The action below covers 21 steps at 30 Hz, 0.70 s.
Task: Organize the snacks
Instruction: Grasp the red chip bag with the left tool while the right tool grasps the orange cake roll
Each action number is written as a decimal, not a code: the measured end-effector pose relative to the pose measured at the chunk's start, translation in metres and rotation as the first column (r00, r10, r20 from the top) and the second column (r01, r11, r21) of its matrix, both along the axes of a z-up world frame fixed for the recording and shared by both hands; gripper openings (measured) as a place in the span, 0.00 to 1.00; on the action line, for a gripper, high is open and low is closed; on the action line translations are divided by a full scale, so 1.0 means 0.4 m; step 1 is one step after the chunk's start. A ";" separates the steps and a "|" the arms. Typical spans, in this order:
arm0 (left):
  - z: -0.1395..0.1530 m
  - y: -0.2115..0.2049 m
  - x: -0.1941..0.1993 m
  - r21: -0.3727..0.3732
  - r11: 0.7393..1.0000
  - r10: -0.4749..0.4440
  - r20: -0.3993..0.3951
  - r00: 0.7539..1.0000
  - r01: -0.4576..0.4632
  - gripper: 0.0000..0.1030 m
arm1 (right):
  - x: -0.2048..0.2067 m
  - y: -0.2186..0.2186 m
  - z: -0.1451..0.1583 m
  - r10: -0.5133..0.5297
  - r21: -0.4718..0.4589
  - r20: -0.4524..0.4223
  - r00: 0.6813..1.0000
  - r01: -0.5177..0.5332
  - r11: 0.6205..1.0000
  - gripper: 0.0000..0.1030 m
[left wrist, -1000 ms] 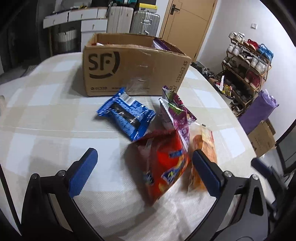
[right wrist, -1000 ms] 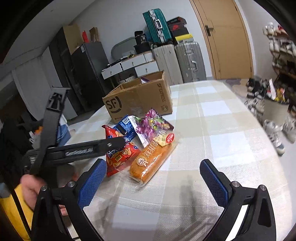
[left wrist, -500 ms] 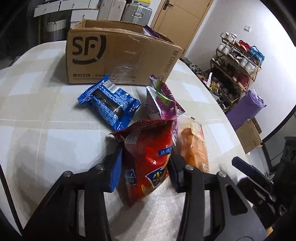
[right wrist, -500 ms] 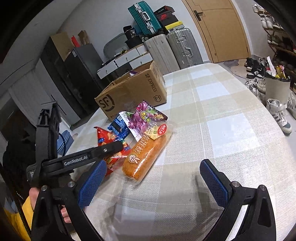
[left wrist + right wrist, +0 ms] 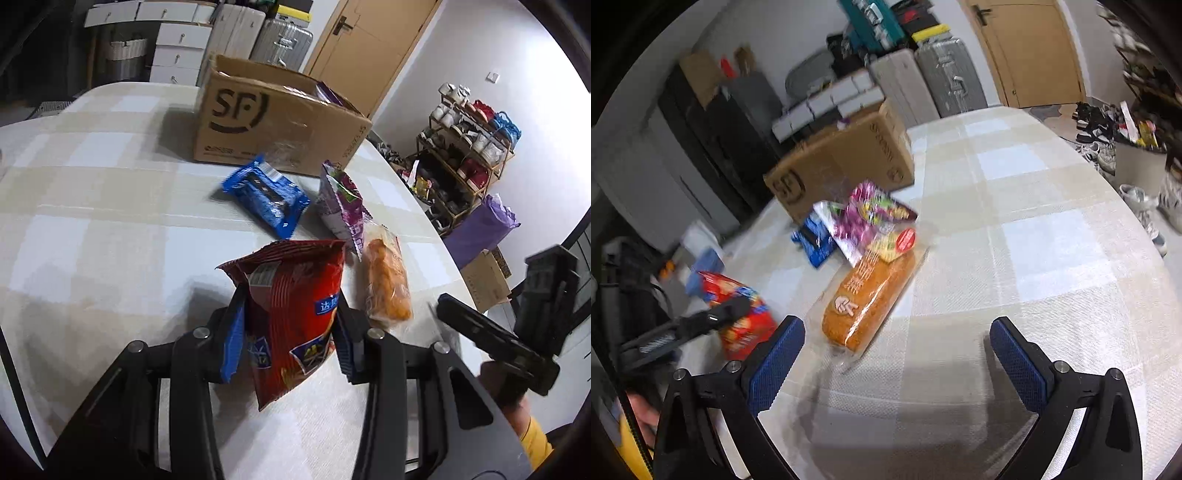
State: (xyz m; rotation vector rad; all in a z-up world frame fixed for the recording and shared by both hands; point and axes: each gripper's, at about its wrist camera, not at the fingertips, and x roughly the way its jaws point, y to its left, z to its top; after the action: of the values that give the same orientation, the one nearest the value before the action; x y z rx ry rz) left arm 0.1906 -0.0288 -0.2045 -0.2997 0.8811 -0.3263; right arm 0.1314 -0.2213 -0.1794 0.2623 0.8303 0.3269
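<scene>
While table (image 5: 92,221) is bearing box (image 5: 273,125) at far side, left gripper (image 5: 288,332) is clamping red bag (image 5: 291,314), raised above cloth. Right gripper (image 5: 894,354) is hovering, jaws apart, near bread (image 5: 871,299). Judgement: carrying high, clearing blue pack (image 5: 267,199) and purple pack (image 5: 341,206), releasing only over box opening.

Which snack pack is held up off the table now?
The red bag: the left gripper fingers are shut on it, upright. The blue pack, purple bag and orange bread pack lie on the table.
</scene>
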 end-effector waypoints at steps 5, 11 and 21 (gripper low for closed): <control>0.003 0.100 -0.073 -0.010 1.000 0.012 0.007 1.000 -0.012 0.37 | 0.069 0.056 0.033 0.002 -0.034 -0.053 0.999 -0.004 0.999 0.99; 0.015 0.183 -0.134 -0.046 0.998 0.042 0.017 0.999 -0.041 0.37 | 0.179 0.089 -0.001 -0.013 -0.054 -0.166 0.986 0.004 0.999 0.81; 0.034 0.242 -0.185 -0.053 0.995 0.084 0.028 0.996 -0.082 0.37 | 0.189 0.155 -0.017 -0.017 -0.227 -0.155 0.988 -0.019 0.974 0.49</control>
State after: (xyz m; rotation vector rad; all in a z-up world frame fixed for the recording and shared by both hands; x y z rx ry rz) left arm 0.1166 0.0682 -0.1910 -0.3774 0.8285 -0.2762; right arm 0.2069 -0.1595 -0.1864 0.0729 1.0142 0.2104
